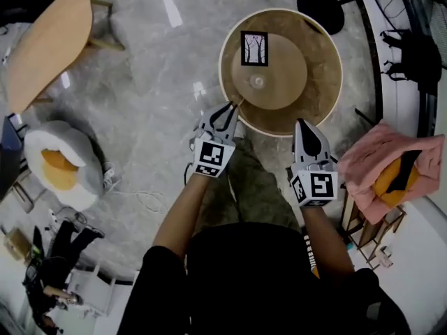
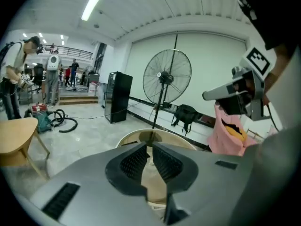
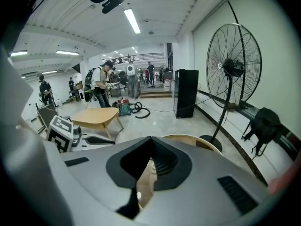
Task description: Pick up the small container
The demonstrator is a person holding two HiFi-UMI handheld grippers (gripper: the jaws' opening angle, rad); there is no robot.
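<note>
The small container [image 1: 258, 82], a pale round thing, sits on the raised middle tier of a round wooden table [image 1: 328, 82], just below a framed tree picture [image 1: 253, 48]. My left gripper [image 1: 236, 103] points at the table's near left rim, short of the container, jaws together and empty. In its own view the left gripper [image 2: 150, 146] shows ribbed pads meeting at the tips over the table [image 2: 141, 136]. My right gripper [image 1: 299, 122] hovers at the near right rim, also closed on nothing. In the right gripper view its jaws [image 3: 150, 138] meet at the tips.
A pink cloth [image 1: 391, 166] is draped over a rack to the right. An egg-shaped cushion [image 1: 59, 162] lies on the floor at the left, and a low wooden table [image 1: 49, 40] stands at the far left. A standing fan [image 2: 167, 76] rises behind the round table.
</note>
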